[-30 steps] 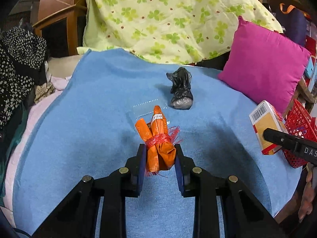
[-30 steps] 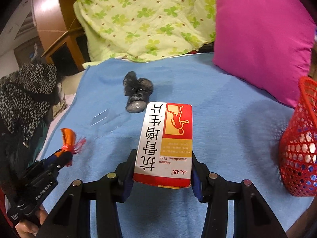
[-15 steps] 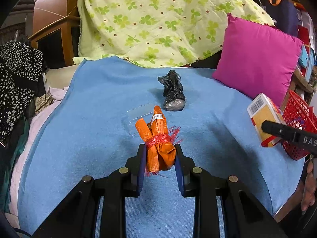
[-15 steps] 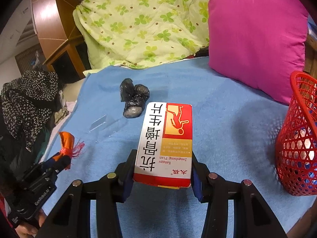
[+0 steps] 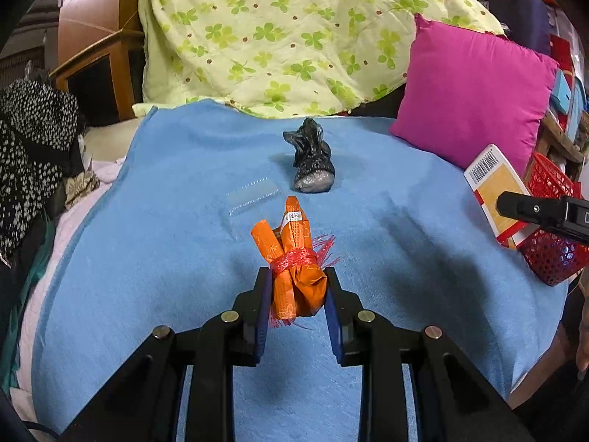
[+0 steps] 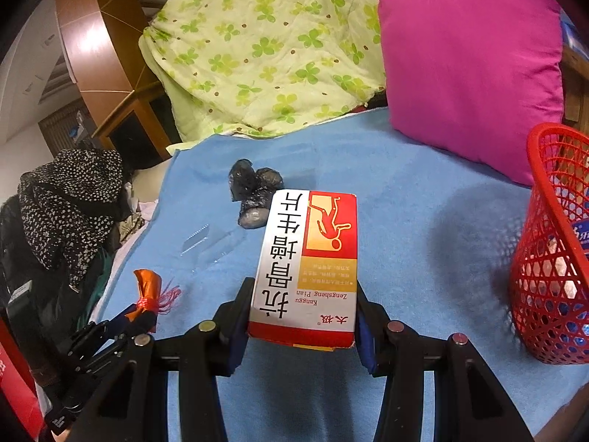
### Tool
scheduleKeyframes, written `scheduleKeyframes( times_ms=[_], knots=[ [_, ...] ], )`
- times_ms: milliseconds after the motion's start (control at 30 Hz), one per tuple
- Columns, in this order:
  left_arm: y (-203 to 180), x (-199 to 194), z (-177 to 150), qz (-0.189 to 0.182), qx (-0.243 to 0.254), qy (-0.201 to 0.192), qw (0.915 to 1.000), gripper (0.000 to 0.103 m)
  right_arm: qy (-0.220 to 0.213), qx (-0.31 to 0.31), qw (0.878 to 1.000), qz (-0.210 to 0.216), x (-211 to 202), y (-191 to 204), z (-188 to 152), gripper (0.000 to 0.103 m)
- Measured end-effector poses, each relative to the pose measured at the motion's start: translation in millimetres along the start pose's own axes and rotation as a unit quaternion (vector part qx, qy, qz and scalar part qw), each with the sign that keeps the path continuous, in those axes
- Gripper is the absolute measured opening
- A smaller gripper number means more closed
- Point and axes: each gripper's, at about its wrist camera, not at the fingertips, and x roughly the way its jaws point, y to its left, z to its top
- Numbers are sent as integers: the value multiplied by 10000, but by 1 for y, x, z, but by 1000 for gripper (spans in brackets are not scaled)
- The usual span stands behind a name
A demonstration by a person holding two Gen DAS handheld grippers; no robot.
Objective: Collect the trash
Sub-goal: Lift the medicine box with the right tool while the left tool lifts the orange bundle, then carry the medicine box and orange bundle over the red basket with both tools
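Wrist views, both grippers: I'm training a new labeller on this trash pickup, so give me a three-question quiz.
1. True or false: the left gripper is shut on the orange wrapper bundle.
2. What does the right gripper hold? A) black plastic bag B) medicine box C) pink cushion
3. Fill in: the red mesh ____ stands at the blue blanket's right edge.

Key: 1 true. 2 B, the medicine box; the black plastic bag lies on the blanket. 3 basket.
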Motion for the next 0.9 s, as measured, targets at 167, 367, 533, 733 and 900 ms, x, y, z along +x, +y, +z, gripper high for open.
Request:
scheduleKeyframes(
  times_ms=[167, 367, 533, 733, 900],
  knots=[
    [-7, -6, -3, 58, -135, 76, 9999, 29, 40, -17, 10000, -29, -6, -8, 0, 51],
    [-28, -24, -3, -135, -228, 101, 9996, 29, -226, -94, 9997, -30, -27, -20, 0, 51],
    [-50, -41, 7, -212, -86, -8, 9997, 29, -326, -6, 9994, 96, -41, -29, 0, 51],
    [-62, -63, 18, -235, -2, -107, 9997, 29, -652, 38, 9977, 160, -61, -32, 0, 51],
    [-72, -81, 26, -254, 126, -332, 9990, 29, -1124, 35, 9935, 199, -83, -33, 1, 51]
  ],
)
